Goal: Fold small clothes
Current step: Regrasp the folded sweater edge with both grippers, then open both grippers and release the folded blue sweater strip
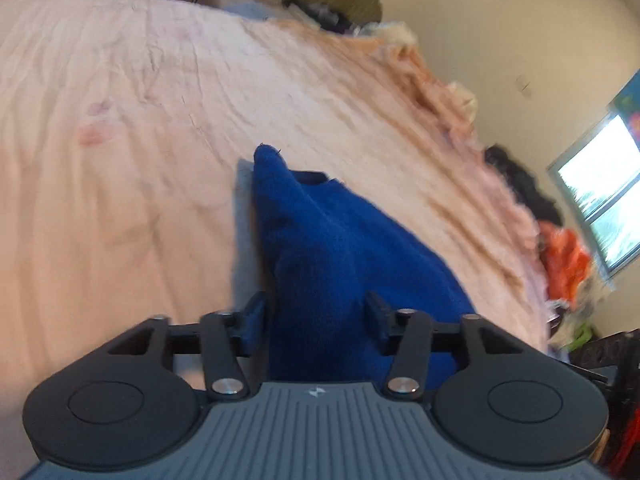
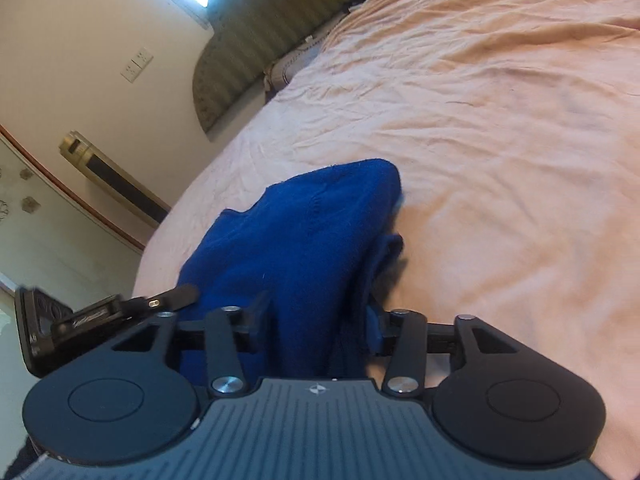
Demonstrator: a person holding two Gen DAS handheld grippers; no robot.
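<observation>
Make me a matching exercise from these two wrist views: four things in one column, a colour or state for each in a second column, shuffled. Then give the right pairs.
Things:
1. blue garment
2. bedsheet
3. left gripper
4. headboard

Colour or state:
A. olive green, striped
B. pale pink, wrinkled
C. fabric bunched between its fingers
D. deep blue, draped over the bed

Pairs: 1-D, 2-B, 3-C, 4-A. The right gripper has the same garment bunched between its fingers.

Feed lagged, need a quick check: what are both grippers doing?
Left gripper: shut on the blue garment.
Right gripper: shut on the blue garment.
</observation>
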